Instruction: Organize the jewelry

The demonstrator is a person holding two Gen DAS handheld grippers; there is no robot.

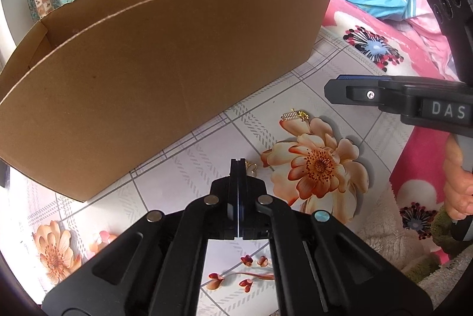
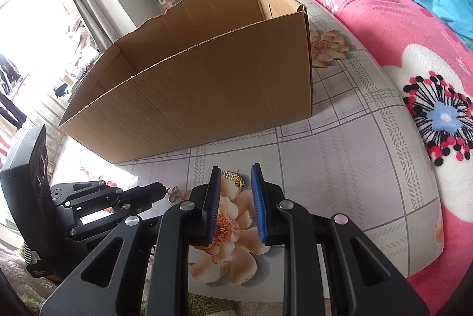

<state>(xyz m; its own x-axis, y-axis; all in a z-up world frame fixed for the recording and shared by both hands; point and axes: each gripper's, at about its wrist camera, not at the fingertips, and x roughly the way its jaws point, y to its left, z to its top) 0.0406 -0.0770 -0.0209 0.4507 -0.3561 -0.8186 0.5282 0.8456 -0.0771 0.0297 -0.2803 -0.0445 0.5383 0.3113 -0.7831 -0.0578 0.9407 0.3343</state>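
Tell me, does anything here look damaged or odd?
The cardboard box has a ragged, torn far rim. Two gold jewelry pieces lie loose on the flowered tabletop: a clip and a small ornament beside the left claw.

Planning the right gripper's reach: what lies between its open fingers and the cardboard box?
In the right wrist view, a gold hair clip on floral tablecloth; the cardboard box sits beyond.

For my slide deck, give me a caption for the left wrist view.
Left gripper shut beside a small gold trinket, cardboard box behind, on a floral tabletop.
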